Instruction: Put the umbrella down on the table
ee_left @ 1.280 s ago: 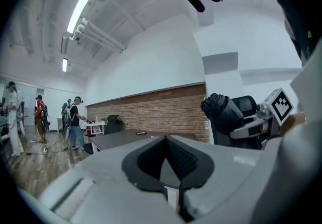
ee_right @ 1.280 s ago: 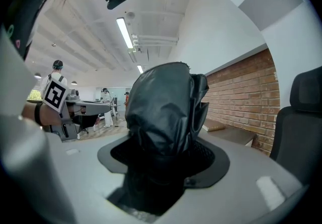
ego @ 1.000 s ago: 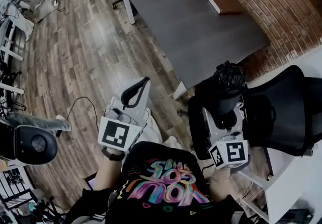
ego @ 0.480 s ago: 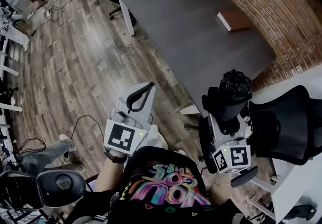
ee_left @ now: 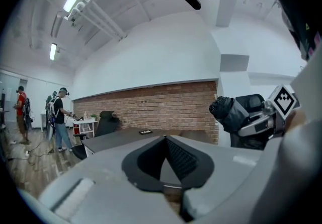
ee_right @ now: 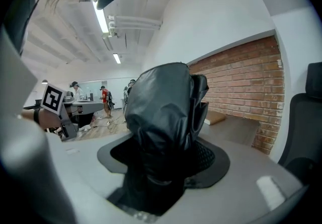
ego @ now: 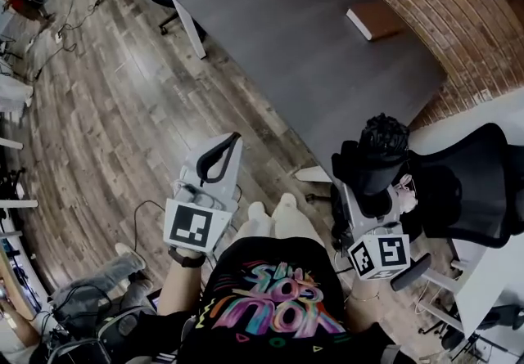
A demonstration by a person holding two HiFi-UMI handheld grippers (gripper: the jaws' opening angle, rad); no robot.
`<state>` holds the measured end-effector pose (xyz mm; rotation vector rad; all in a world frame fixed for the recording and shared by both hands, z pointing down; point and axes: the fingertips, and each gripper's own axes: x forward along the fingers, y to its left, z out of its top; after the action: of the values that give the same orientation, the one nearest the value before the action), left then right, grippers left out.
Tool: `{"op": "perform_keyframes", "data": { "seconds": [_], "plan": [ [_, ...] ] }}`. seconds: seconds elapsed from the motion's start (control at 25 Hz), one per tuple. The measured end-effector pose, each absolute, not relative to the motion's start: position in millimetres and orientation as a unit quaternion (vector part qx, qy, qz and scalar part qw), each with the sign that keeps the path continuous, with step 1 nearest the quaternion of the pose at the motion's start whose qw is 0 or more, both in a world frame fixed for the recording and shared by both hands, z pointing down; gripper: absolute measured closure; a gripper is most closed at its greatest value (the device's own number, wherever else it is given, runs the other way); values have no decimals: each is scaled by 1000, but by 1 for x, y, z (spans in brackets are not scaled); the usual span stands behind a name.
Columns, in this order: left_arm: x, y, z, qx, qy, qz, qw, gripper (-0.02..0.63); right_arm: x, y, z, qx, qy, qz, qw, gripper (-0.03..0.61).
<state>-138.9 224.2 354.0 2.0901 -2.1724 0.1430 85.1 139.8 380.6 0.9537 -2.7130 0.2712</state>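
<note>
My right hand-held gripper (ego: 370,189) grips the folded umbrella (ego: 383,144), which points ahead at the tabletop (ego: 270,43) just beyond. My left hand-held gripper (ego: 215,159) is closed and empty.

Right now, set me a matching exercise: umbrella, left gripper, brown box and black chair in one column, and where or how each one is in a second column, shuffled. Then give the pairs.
1. umbrella
2. left gripper
3. brown box
4. black chair

A. lies on the table, near the brick wall
B. empty, jaws together
C. stands off the table's near corner, at the person's right
D. clamped in the right gripper

Pairs: 1-D, 2-B, 3-A, 4-C
</note>
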Motion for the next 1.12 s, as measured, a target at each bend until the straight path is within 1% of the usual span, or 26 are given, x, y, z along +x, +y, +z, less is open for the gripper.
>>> {"op": "perform_keyframes", "data": {
  "seconds": [0.28, 0.68, 0.88, 1.0, 1.12],
  "plan": [
    [-149, 178, 371, 704, -704, 56, 76, 615, 84, 95, 397, 352, -920, 108, 135, 303],
    [-157, 47, 351, 738, -669, 73, 55, 615, 77, -17, 403, 391, -905, 118, 120, 304],
    [-135, -17, 340, 767, -636, 79, 41, 615, 88, -62, 397, 409, -897, 117, 118, 302],
    [-114, -49, 334, 788, -610, 83, 32, 615, 105, -83, 395, 426, -889, 109, 122, 302],
    [-96, -77, 328, 801, -593, 80, 24, 615, 124, -101, 395, 444, -880, 124, 112, 302]
  ]
}}
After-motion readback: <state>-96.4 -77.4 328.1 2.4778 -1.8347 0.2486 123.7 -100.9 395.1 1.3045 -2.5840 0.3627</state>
